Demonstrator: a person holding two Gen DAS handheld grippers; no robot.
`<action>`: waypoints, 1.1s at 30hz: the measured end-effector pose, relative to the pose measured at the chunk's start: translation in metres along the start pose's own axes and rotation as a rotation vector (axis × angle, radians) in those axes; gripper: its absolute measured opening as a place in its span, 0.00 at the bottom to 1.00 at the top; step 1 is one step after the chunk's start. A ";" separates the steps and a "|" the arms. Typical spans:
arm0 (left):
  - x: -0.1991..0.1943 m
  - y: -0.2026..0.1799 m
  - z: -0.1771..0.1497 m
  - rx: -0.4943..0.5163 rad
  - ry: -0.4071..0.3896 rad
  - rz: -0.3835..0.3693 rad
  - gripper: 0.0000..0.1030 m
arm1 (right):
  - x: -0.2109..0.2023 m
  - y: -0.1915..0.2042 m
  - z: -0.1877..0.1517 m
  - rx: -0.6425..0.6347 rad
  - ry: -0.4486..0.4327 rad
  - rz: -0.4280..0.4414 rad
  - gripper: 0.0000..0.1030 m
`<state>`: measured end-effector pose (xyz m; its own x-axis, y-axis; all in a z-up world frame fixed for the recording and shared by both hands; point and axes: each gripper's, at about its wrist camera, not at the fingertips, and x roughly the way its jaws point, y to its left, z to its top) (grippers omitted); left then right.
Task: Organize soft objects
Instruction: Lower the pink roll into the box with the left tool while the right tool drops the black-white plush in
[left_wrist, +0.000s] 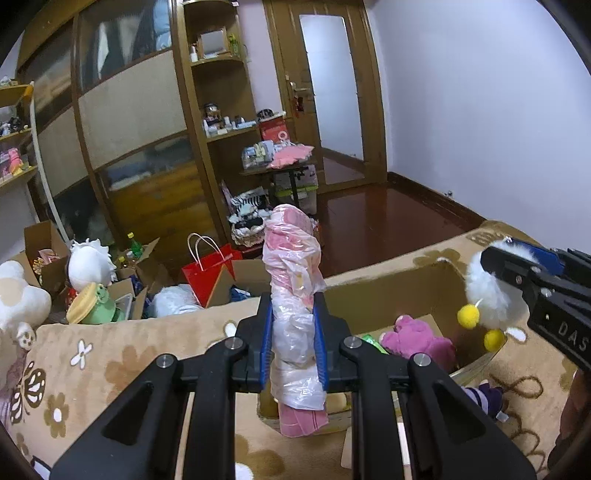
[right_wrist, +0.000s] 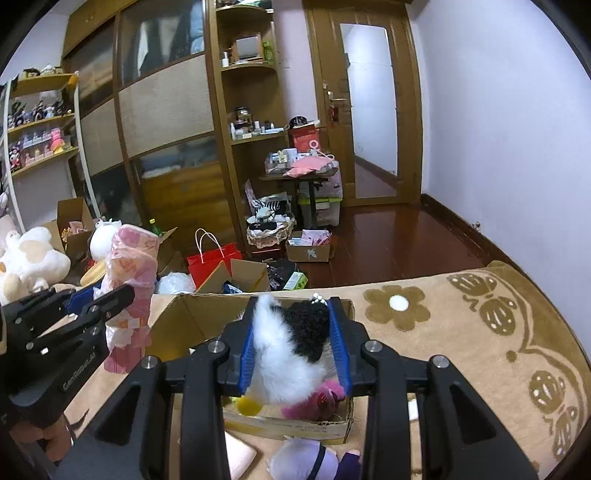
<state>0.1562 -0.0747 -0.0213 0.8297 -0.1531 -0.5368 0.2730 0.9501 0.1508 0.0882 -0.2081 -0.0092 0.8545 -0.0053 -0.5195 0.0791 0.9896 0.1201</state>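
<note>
Two tools are loaded, the left tool (left_wrist: 293, 343) clenched on a bagged pink roll (left_wrist: 293, 280), the right tool (right_wrist: 293, 345) gripping a fluffy toy (right_wrist: 288, 354) above the box (right_wrist: 207, 314); next, lower and release both inside.

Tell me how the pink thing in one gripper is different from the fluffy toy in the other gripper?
The pink bundle is long, smooth and wrapped in crinkly clear plastic; the fluffy toy is round, furry and unwrapped. The pink bundle is pink all over; the fluffy toy is white with a black patch and yellow pom-pom feet. The pink bundle stands upright in the left gripper; the fluffy toy sits in the right gripper. Both are soft, squeezed and held above the cardboard box.
</note>
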 end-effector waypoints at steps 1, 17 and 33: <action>0.003 -0.001 -0.002 0.001 0.007 -0.004 0.18 | 0.003 -0.002 -0.001 0.010 0.006 0.003 0.36; 0.041 0.010 -0.018 -0.053 0.084 -0.051 0.20 | 0.040 -0.013 -0.024 0.076 0.063 0.074 0.36; 0.050 0.001 -0.028 -0.003 0.182 -0.027 0.21 | 0.041 -0.009 -0.028 0.080 0.069 0.072 0.40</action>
<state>0.1846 -0.0738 -0.0709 0.7200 -0.1273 -0.6822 0.2926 0.9471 0.1320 0.1086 -0.2137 -0.0553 0.8223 0.0782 -0.5637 0.0618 0.9724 0.2251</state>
